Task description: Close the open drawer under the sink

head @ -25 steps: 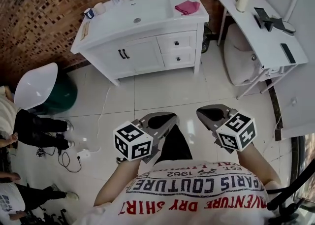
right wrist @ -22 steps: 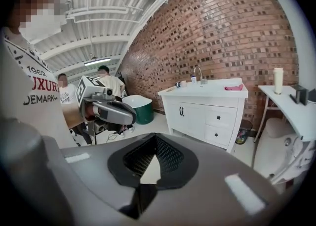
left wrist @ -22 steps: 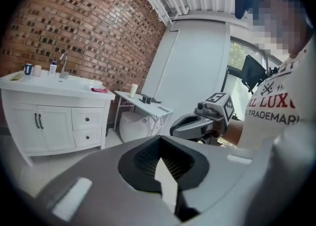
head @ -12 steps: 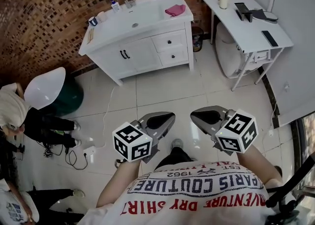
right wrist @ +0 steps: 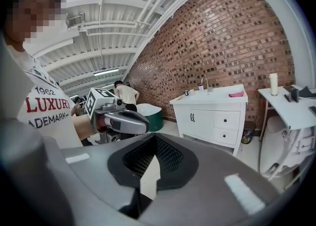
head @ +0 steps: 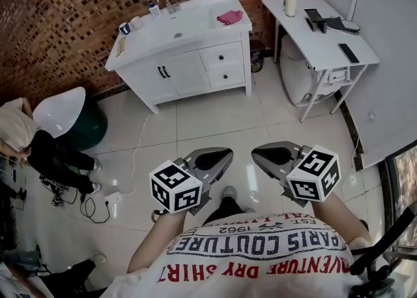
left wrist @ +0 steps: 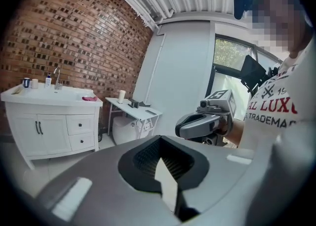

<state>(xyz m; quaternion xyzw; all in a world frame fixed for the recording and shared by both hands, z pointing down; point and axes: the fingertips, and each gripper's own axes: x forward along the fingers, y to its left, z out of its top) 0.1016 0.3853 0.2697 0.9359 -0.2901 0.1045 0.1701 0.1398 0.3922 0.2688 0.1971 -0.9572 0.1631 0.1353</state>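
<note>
The white sink vanity [head: 163, 72] stands against the brick wall at the top of the head view, several floor tiles away from me. Its two small drawers [head: 221, 57] are on its right side, and both look flush with the front; they also show in the right gripper view [right wrist: 227, 120]. My left gripper [head: 223, 155] and right gripper [head: 258, 153] hover close to my body above the tiled floor. Both are shut and hold nothing. My left gripper [left wrist: 165, 170] and right gripper [right wrist: 150, 168] each show their jaws meeting at the tips.
A pink cloth [head: 229, 17], bottles and cups sit on the vanity top. To the right stands a white folding table [head: 329, 42] with a cup and devices, and a white bag [head: 296, 81] under it. At the left are a green bin [head: 85, 127], a crouching person [head: 26, 140] and floor cables [head: 111, 199].
In the head view the vanity has grown smaller and shifted toward the top, so I stand farther from it. Both grippers keep their place in front of my body, shut as before.
</note>
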